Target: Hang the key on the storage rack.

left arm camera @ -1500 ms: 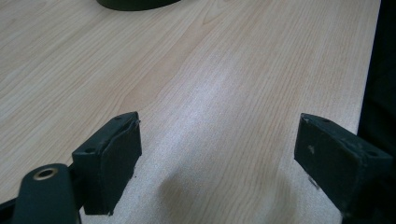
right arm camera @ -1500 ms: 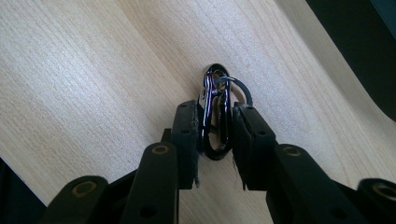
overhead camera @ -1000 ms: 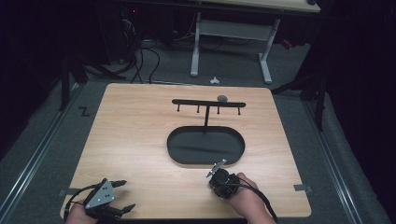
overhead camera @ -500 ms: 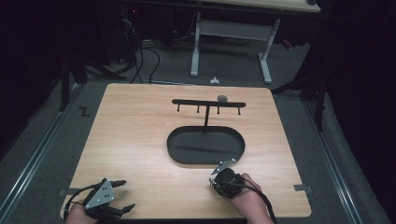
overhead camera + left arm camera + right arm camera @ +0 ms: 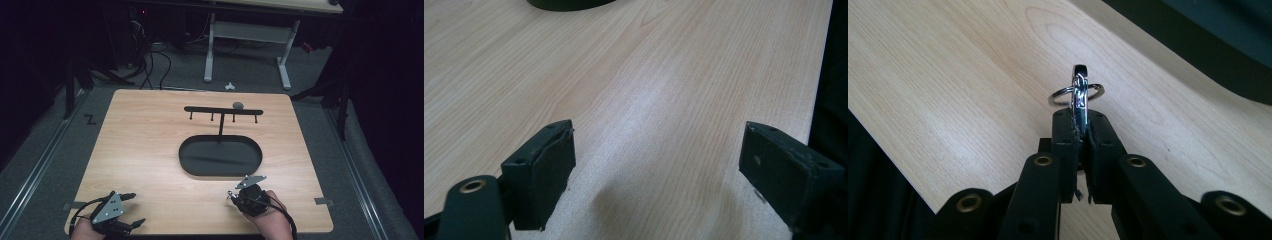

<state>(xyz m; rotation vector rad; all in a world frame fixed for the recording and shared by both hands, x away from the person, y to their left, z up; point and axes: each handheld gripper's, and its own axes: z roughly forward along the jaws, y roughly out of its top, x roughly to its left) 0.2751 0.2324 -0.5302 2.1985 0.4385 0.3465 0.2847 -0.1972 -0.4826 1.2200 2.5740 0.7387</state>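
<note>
Item 1, right gripper (image 5: pixel 1082 125): fingers clenched on a small chrome key ring (image 5: pixel 1077 92), gripped edge-on, its loop standing clear above the tips. I have it over the near right part of the bench (image 5: pixel 140 150), just short of the rack's base.

Item 2, left gripper (image 5: pixel 659 165): fingers spread wide, nothing between them, hovering low over bare wood at the near left corner.

Item 3, hook rack (image 5: pixel 223 111): thin black crossbar on a single post, four short pegs hanging from it, standing on a dark oval base (image 5: pixel 220 156) at mid-bench. I take this to be where the ring goes.

Item 4, small grey round object (image 5: pixel 238 105): resting on or just behind the crossbar near its right end; I cannot tell which.

Risks, as I judge them:
- The hold is thin, metal on pad edge; a knock against a peg or the bar could twist the ring out and drop it.
- The pegs are short and slim; a slightly tilted approach would miss the loop.
- Pushing on the bar could rock the rack on its single post.

In the way: the post and base lie between my right hand and the pegs. Beyond the bench: floor cables and a white-legged desk, well apart.
</note>
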